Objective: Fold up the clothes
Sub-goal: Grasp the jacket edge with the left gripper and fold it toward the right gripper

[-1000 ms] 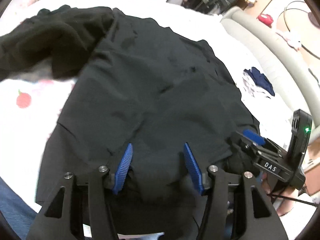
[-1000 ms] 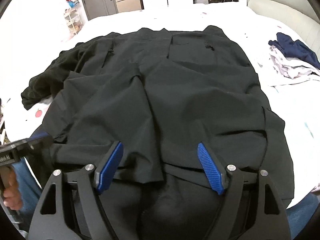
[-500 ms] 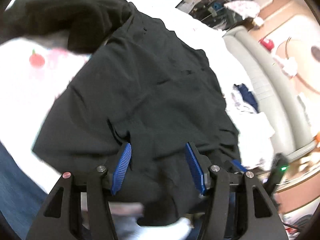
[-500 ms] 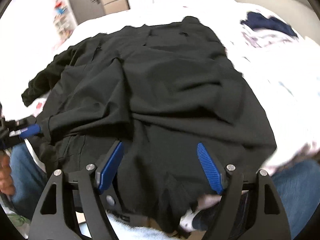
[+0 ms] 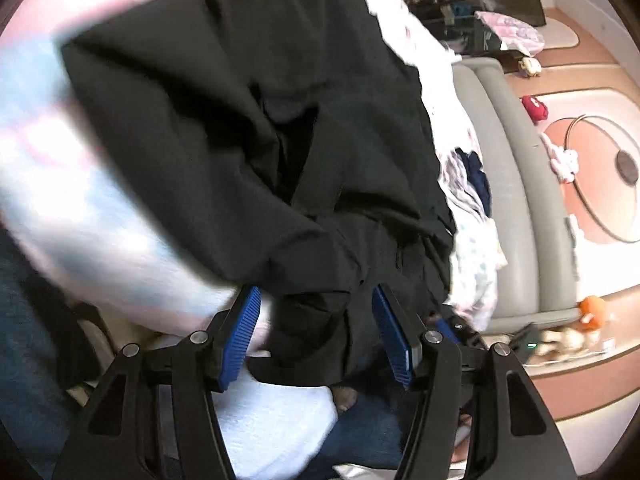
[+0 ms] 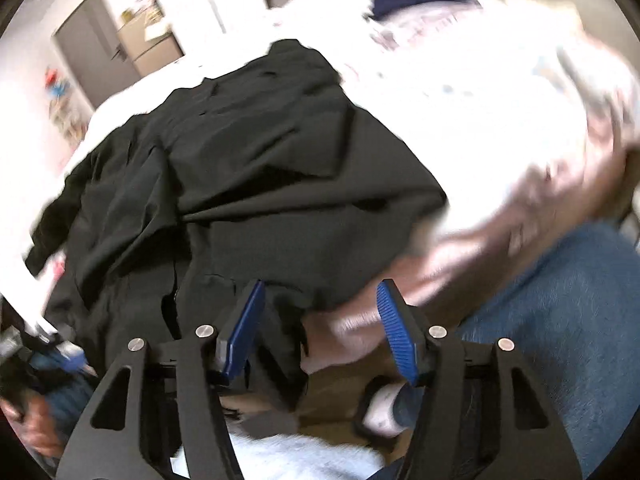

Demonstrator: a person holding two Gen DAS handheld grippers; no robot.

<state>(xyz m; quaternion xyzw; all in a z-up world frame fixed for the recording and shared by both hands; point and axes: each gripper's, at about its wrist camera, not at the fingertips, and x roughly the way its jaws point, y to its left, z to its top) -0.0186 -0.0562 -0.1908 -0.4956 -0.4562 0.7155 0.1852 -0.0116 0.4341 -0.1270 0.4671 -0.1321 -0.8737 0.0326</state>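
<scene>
Black garment bunched at the bed's near edge

The black garment [image 5: 248, 128] lay rumpled on the bed [image 6: 460, 92], stretching away ahead of both tools; its near hem hung between the left tool's [image 5: 316, 332] parted jaws, while the right tool [image 6: 320, 328], jaws also apart, sat off its right corner.

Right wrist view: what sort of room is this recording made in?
Most likely a bedroom at home. A black garment lies spread on a bed with white bedding, a grey door stands in the far wall, and a padded grey bed frame shows beside it.
</scene>
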